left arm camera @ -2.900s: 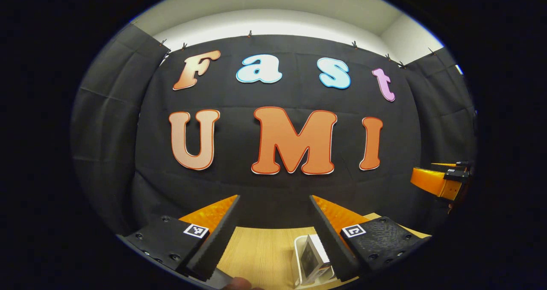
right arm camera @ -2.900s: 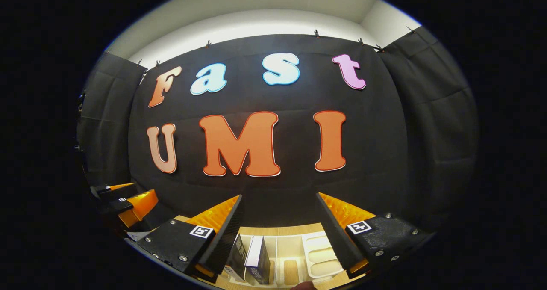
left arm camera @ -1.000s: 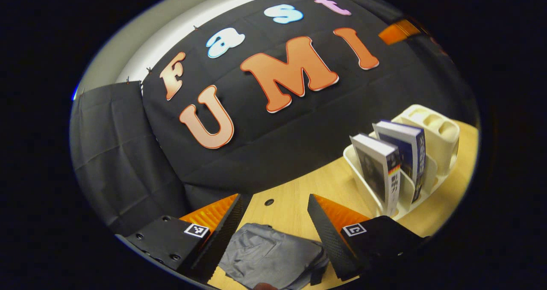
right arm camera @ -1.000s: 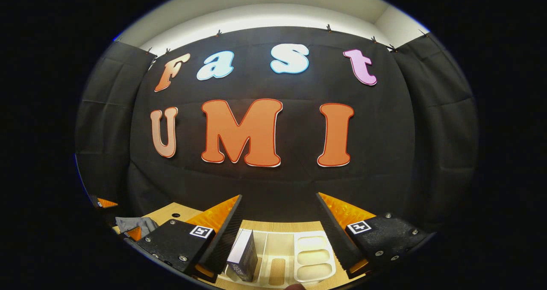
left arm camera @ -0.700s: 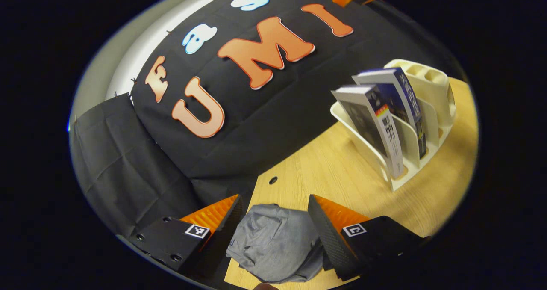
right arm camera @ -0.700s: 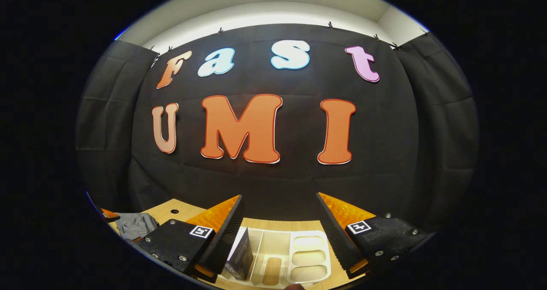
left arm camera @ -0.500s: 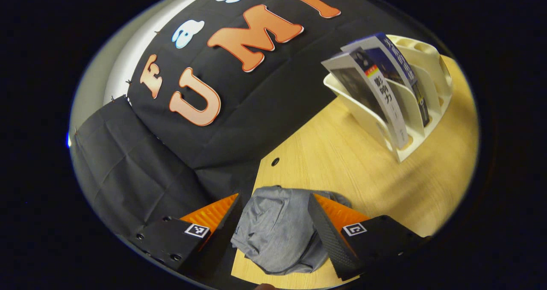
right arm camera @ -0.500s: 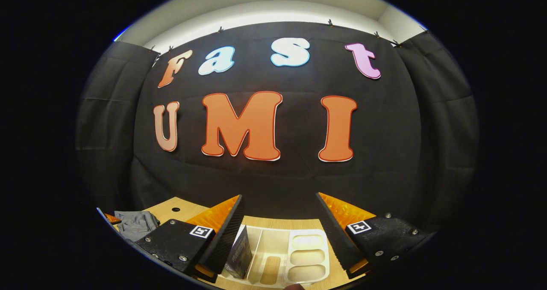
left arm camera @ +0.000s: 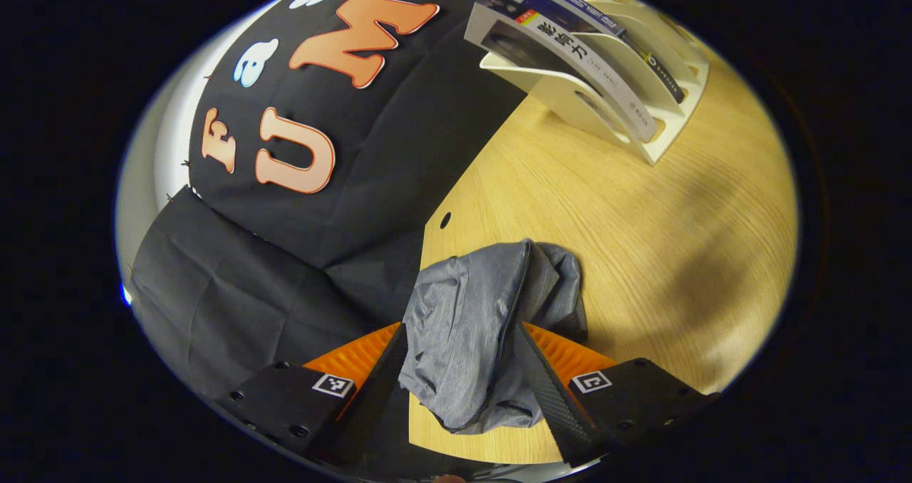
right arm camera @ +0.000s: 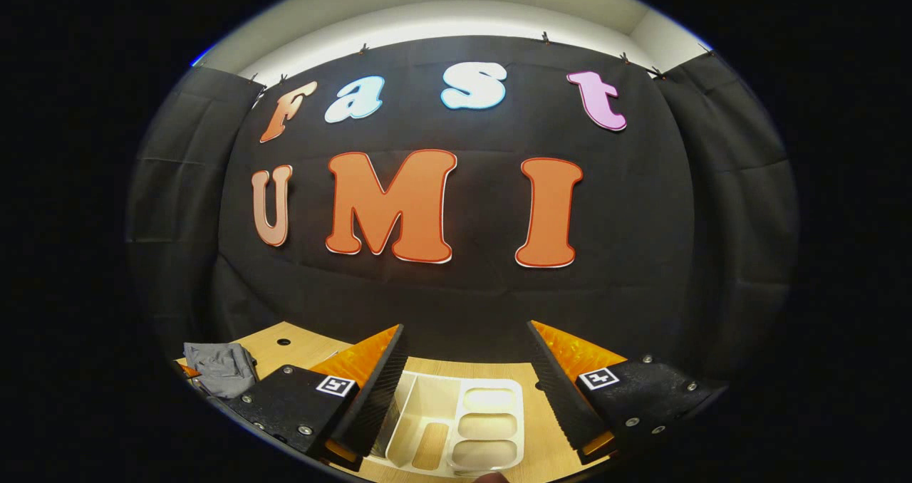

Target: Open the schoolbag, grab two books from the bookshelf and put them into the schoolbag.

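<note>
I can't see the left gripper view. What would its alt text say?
The left gripper, fingers apart, reaches over a crumpled grey schoolbag lying at the edge of a wooden table. Farther off on the table, a cream bookshelf holds two books leaning side by side, with black cloth behind.

Left gripper view tilted, close over schoolbag point(left arm camera: 484, 340) — right gripper view level, facing wall

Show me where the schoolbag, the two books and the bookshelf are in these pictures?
schoolbag point(left arm camera: 467, 340), left gripper view: on its crumpled grey fabric.
books point(left arm camera: 570, 41), left gripper view: on the nearer book's spine.
bookshelf point(left arm camera: 570, 102), left gripper view: on its cream side wall.
</note>
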`<state>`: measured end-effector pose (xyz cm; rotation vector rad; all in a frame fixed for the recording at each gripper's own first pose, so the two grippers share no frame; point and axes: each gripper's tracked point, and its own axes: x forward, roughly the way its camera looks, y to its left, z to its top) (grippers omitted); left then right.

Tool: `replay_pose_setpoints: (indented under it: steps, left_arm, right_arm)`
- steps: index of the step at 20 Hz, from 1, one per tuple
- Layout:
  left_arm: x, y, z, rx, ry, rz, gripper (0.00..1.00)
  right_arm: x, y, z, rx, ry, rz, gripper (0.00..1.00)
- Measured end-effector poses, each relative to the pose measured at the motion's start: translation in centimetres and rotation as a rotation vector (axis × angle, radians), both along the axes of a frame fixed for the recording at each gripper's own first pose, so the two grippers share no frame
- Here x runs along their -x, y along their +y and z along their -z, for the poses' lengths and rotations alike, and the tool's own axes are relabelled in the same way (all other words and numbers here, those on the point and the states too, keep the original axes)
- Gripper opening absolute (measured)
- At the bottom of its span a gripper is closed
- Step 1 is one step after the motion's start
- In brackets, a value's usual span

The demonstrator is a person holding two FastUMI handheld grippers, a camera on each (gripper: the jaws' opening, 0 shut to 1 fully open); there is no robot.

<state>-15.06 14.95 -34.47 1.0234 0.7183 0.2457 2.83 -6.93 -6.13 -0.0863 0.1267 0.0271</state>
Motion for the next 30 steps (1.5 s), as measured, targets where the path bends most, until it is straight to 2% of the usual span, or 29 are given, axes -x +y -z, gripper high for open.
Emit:
replay_pose_setpoints:
  steps: [3,6,9,12,14,15,16,17,19,23,30]
  left_arm:
    - [0.0,1.5,-0.2,-0.042,0.001,-0.044,0.94]
    - [-1.0,2.2,-0.4,-0.075,-0.006,-0.041,0.94]
    - [-2.2,3.7,-0.4,-0.080,0.008,-0.064,0.86]
    - [-3.0,5.7,0.0,-0.092,0.042,-0.087,0.83]
    - [-3.6,6.3,-0.3,-0.080,0.043,-0.096,0.75]
    - [-3.7,6.5,-0.8,-0.078,0.037,-0.093,0.62]
    - [-4.0,6.6,-1.4,-0.075,0.028,-0.088,0.57]
    - [-4.4,6.9,-2.1,-0.075,0.019,-0.082,0.45]
    - [-4.9,7.2,-3.1,-0.057,0.009,-0.071,0.30]
    - [-6.3,8.4,-5.2,-0.014,-0.013,-0.031,0.10]
    - [-9.9,11.6,-10.0,0.197,-0.055,0.065,0.08]
  right_arm:
    - [0.2,-1.4,0.1,-0.010,0.000,0.026,0.98]
    - [0.3,-2.2,0.3,-0.016,0.003,0.041,0.98]
    - [0.4,-2.6,0.3,-0.019,0.005,0.048,0.98]
    - [0.3,-2.9,0.3,-0.015,0.002,0.052,0.98]
    - [0.3,-3.1,0.4,-0.009,0.005,0.057,0.98]
    - [0.2,-3.4,0.3,-0.006,0.001,0.062,0.98]
    - [0.1,-3.5,0.2,-0.005,-0.003,0.071,0.98]
    - [0.1,-3.6,0.4,-0.007,-0.001,0.078,0.98]
    - [0.0,-3.6,0.7,-0.012,0.004,0.095,0.98]
    - [0.2,-2.6,0.6,0.015,0.008,0.135,0.98]
    - [1.7,2.6,-1.2,0.044,-0.012,0.223,0.98]
